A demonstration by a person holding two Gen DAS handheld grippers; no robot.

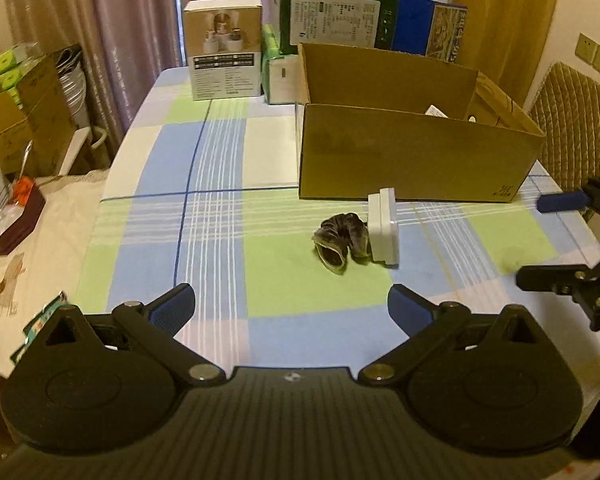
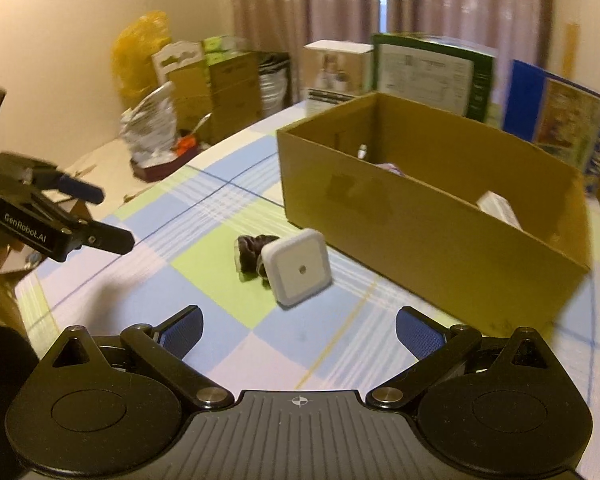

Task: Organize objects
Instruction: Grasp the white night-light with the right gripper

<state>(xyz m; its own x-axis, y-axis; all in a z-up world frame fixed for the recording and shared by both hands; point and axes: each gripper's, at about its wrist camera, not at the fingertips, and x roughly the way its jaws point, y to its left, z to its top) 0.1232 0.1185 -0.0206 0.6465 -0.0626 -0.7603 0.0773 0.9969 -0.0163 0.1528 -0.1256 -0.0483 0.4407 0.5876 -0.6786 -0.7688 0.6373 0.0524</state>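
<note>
Two loose things lie on the checked worktop (image 1: 220, 240) in front of the open cardboard box (image 1: 412, 156): a white square device (image 2: 298, 268) standing on its edge, tilted, and a dark crumpled piece of cloth (image 1: 342, 240) touching it on its left side; the box, just behind them, already holds a few items, too blurred to name; the left gripper (image 1: 292, 304) is released, its blue pads spread wide with nothing between them, and the right gripper (image 2: 298, 328) is likewise spread and empty; in the right wrist view the device sits almost straight ahead of the right gripper, broad face turned toward it and thin edges left and right, so that gripper looks the nearer and better lined up; from the left gripper the pair lies ahead and somewhat to the right, the cloth on the nearer side; a likely next move is the right gripper closing across the device's thin sides
</note>
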